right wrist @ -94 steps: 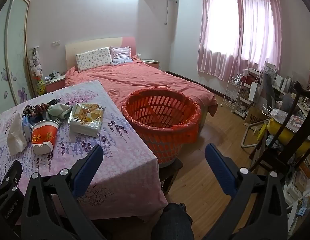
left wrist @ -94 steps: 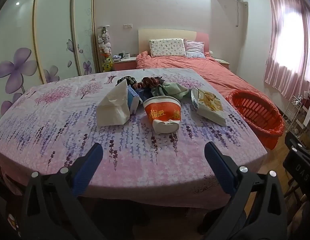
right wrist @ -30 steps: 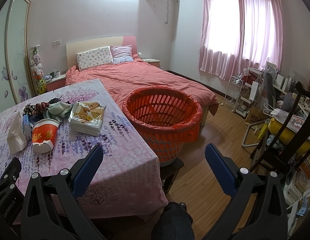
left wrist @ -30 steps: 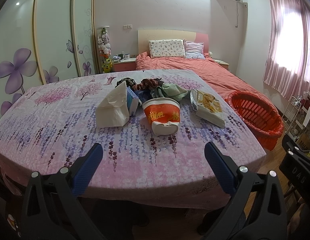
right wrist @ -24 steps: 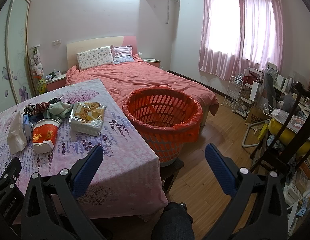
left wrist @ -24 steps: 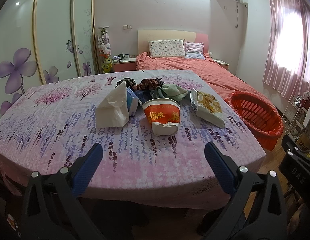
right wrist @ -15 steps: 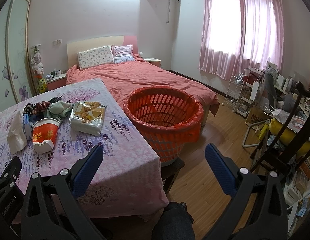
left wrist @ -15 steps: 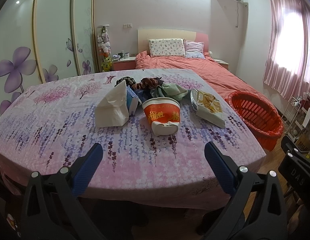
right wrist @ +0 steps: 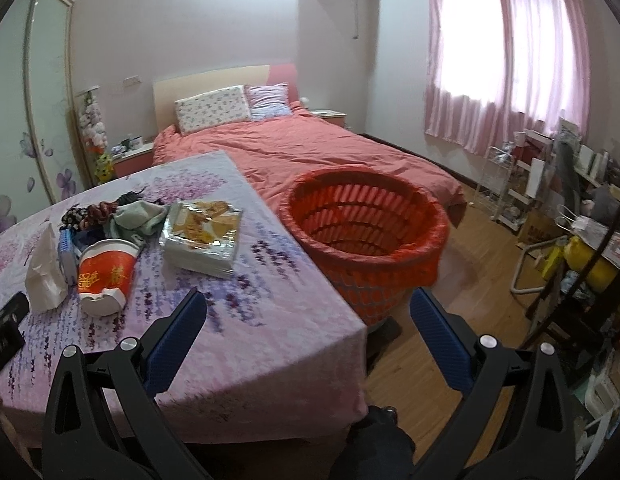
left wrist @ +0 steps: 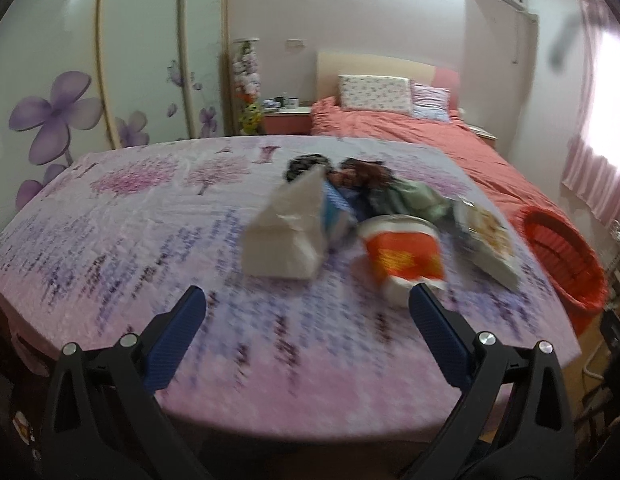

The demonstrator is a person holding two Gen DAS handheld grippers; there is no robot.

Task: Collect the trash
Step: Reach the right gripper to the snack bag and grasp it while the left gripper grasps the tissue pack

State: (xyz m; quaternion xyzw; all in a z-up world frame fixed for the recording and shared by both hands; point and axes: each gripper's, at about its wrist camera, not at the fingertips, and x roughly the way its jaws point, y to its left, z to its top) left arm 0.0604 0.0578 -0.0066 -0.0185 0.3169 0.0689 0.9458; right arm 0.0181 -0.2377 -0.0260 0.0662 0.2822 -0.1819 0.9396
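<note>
A table with a lavender-print cloth (left wrist: pixel 122 240) carries a pile of trash: a white crumpled paper bag (left wrist: pixel 286 236), a red and white paper cup on its side (left wrist: pixel 404 258), a foil snack packet (left wrist: pixel 486 240), a green cloth (left wrist: pixel 414 200). They show again in the right wrist view: the bag (right wrist: pixel 44 272), the cup (right wrist: pixel 106 274), the packet (right wrist: pixel 202 238). An orange lined basket (right wrist: pixel 366 232) stands on the floor right of the table. My left gripper (left wrist: pixel 306 312) is open and empty above the table's near edge. My right gripper (right wrist: pixel 308 312) is open and empty near the table's right corner.
A bed with a coral cover (right wrist: pixel 310 148) lies behind the table. A wardrobe with flower-print doors (left wrist: pixel 54 120) is at the left. Shelves, a rack and a chair with clutter (right wrist: pixel 570 216) stand at the right on the wooden floor (right wrist: pixel 462 280).
My left gripper has moved forward over the table toward the trash pile; its view is blurred by motion. My right gripper has shifted forward and slightly left. Both stay open.
</note>
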